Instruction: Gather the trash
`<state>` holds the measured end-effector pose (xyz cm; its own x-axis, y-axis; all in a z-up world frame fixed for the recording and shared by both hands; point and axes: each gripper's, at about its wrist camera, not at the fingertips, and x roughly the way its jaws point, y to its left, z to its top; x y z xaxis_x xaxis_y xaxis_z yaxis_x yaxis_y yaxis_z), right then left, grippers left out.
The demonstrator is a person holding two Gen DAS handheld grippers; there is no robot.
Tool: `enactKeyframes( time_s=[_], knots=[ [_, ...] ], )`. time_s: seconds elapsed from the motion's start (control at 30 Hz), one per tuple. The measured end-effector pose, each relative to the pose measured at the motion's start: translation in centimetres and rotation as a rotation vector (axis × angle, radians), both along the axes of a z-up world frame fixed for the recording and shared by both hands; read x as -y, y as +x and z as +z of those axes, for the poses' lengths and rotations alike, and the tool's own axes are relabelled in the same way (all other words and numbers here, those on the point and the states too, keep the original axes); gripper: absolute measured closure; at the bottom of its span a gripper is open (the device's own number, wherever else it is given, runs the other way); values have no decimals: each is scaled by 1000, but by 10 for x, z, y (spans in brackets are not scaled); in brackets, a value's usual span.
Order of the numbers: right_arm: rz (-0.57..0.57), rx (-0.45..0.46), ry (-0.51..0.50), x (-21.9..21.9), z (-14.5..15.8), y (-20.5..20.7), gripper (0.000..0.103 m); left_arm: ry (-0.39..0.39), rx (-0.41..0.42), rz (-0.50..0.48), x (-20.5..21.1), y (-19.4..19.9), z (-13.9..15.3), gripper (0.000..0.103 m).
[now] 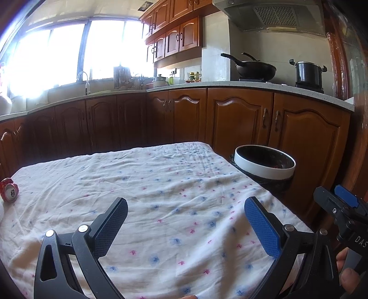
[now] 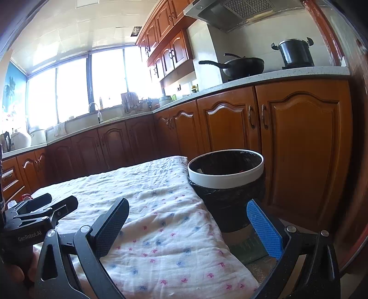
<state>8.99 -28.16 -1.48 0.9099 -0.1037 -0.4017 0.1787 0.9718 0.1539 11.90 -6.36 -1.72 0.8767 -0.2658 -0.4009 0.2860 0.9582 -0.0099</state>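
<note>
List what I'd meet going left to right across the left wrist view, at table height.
Crushed red can → left gripper, open over the flowered cloth → white-rimmed trash bin → right gripper.

1. Home kitchen for sure: wooden cabinets [image 1: 239, 117] under a long countertop [image 2: 287, 73].
2. Wok [image 1: 255, 69] and pot [image 1: 308, 73] under a range hood [image 1: 271, 16], plus a sink faucet [image 1: 84, 80] by the window.
</note>
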Motion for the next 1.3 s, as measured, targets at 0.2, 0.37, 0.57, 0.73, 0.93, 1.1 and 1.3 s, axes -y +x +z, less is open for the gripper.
enactKeyframes(
  time_s=[0.2, 0.37, 0.57, 0.73, 0.93, 1.1, 1.3],
  knots=[
    [3, 6, -1, 1, -1, 0, 0, 3, 2, -4, -1, 1, -1, 1],
    [4, 12, -2, 1, -1, -2, 0, 1, 8, -8, -2, 1, -2, 1],
    [8, 14, -3, 1, 0, -3, 0, 4, 13, -9, -3, 1, -2, 1],
    [7, 13, 1, 0, 0, -3, 0, 7, 21, -15, -6, 1, -3, 1],
    [12, 12, 5, 1, -1, -2, 0, 7, 18, -22, -7, 2, -4, 1],
    [12, 12, 6, 1, -1, -2, 0, 8, 18, -26, -8, 3, -4, 1],
    [12, 12, 6, 1, -1, -2, 0, 13, 18, -32, -9, 3, -4, 1]
  ],
)
